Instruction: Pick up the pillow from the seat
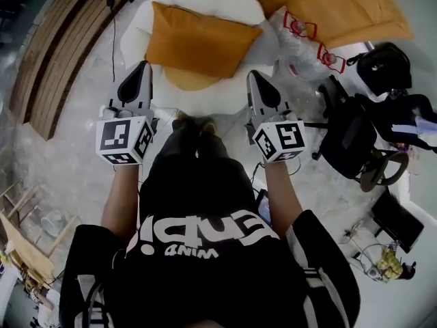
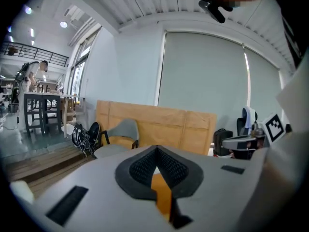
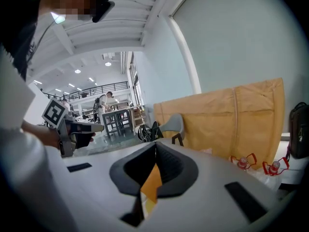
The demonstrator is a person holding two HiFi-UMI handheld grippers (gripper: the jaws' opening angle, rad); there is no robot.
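Both grippers are hovering ahead of the person, tips aiming at the seat [image 1: 263, 43] and touching nothing. Left gripper [image 1: 142, 67] is sitting with its jaws fully together and nothing pinched; the orange showing through the slit in the left gripper view is just the pillow [image 1: 198, 41] farther off. Right gripper [image 1: 254, 75] is doing the same: closed, empty, with orange showing behind the gap. The pillow is lying on top of the white seat, ahead of both tips and roughly between their lines. My read is that the person is squaring up for a two-sided grab, so the reach is not yet begun. The jaws are going to need opening before any grip. The pillow is soft and wide, so pinching an edge or corner looks easier than spanning it. An orange piece [image 1: 186, 80] is peeking out under the pillow's near edge; I can't tell if it's a second cushion. Cardboard [image 1: 348, 5] is leaning behind the seat, and two red-framed bottles [image 1: 300, 26] are sitting on the floor just right of it. A black chair [image 1: 348, 139] and a bag [image 1: 382, 65] are standing farther right. Decking [image 1: 54, 53] is running along the left, and a cable [image 1: 113, 26] is hanging by the seat's left side. Nothing is blocking the straight path in. The bottles are the nearest clutter on the right gripper's side, though off the line.
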